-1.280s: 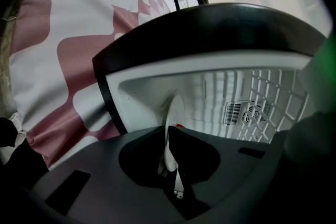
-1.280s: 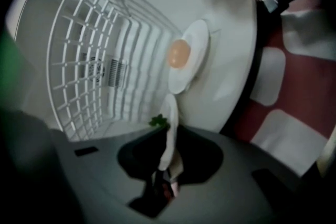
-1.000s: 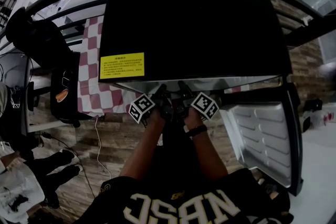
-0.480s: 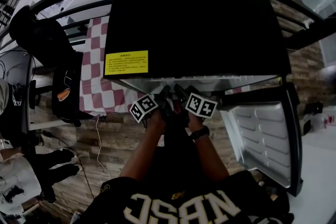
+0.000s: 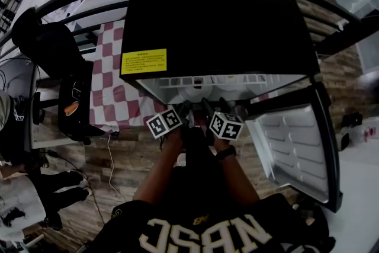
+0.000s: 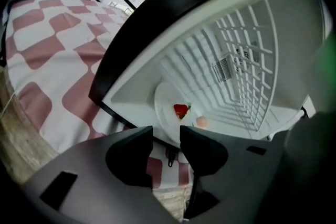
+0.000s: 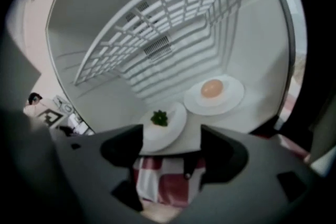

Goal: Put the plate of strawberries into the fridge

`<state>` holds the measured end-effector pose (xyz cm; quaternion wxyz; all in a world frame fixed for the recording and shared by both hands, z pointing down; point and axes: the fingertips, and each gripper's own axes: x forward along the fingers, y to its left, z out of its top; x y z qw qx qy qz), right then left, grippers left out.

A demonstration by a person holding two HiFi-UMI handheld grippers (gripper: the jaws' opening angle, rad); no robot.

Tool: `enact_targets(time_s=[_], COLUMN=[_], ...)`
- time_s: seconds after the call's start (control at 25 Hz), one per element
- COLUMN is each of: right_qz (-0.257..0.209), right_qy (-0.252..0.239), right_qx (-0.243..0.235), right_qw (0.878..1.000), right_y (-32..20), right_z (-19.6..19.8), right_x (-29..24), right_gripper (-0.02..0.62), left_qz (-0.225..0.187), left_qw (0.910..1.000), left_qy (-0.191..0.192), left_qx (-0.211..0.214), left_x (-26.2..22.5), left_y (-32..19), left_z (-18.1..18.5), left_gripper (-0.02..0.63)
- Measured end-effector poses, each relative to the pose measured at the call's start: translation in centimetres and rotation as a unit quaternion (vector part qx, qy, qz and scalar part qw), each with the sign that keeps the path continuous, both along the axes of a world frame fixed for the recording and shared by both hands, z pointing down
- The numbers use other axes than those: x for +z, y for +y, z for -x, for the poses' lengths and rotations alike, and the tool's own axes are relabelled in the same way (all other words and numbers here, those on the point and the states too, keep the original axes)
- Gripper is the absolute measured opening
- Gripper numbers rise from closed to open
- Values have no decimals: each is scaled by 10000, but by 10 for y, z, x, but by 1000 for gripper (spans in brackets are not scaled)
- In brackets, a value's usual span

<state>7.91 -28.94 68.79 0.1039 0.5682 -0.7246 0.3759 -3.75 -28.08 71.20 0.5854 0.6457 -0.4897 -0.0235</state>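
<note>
A white plate with a red strawberry stands on the floor of the open black fridge, near its front lip. In the right gripper view the same plate shows the strawberry's green top. My left gripper is just outside the fridge mouth; its jaws are opening and nothing is between them. My right gripper is beside it, open and empty, short of the plate. In the head view both grippers sit at the fridge's front edge.
A second white plate with a pale round egg-like item sits to the right of the first. A white wire shelf spans the fridge above. The fridge door hangs open at right. A red-checked tablecloth lies left.
Both marker cubes have drawn back from the fridge mouth toward the person. More of the white interior now shows in the head view.
</note>
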Motion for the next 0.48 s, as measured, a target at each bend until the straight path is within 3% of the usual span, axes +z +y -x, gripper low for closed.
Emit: enact_targets(time_s=[0.08,0.12,0.24,0.4,0.48], right_qz=[-373,-514,-816,-1100,-1302], right_qy=[290,370,565,840,957], right_qx=[51,16,-164,-329,-362], right_qw=[9989,9980,9949,9898,9862], right_y=[5,10,26,60,79], right_z=[-5,-5,1,9,14], right_x=[-16,-22,-41,-68,-86], right_gripper=[344,344,342,326,285], left_qz=[-368,-650,-1510,-2105,-2483], left_qw=[9959,9885,9540,9312,9150], left_qy=[-679,-1137,-2218,-2582,-2778], left_qx=[477,751,1341,1478,1549], left_x=[-7,-13,-34,-66,-90], left_y=[12,18,36,68,82], left_z=[2,5,13,25,28], left_gripper=[161,160,160,160,158])
